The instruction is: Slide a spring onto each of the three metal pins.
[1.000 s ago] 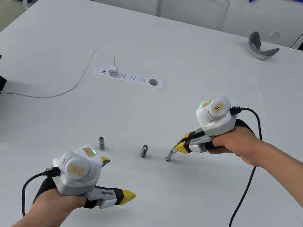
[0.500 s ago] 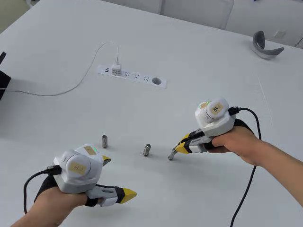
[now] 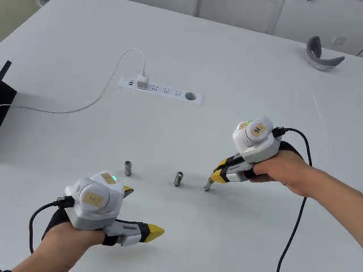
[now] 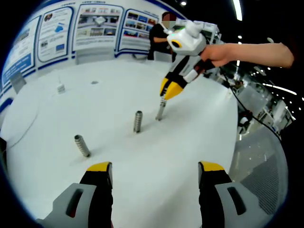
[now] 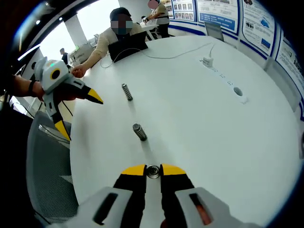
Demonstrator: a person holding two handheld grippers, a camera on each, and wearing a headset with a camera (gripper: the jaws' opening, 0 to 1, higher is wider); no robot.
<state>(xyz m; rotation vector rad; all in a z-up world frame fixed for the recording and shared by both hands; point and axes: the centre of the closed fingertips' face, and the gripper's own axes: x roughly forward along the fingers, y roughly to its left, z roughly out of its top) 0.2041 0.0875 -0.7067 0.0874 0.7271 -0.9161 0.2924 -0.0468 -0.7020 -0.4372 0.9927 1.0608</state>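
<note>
In the head view, the right gripper [image 3: 215, 177] is seen pinched shut on the held spring [image 3: 208, 184], which is tilted with its lower end on the table [image 3: 227, 73]. The middle spring [image 3: 178, 178] is stood just beyond its fingertips, and the far spring [image 3: 128, 168] is stood ahead of the left gripper [image 3: 142, 211], whose fingers are spread wide with nothing gripped. In the left gripper view, the far spring [image 4: 81, 145] is found nearest the parted fingertips, the middle spring [image 4: 137, 121] and held spring [image 4: 160, 110] farther ahead. In the right gripper view, the held spring [image 5: 153, 172] is seen end-on between the closed fingers.
</note>
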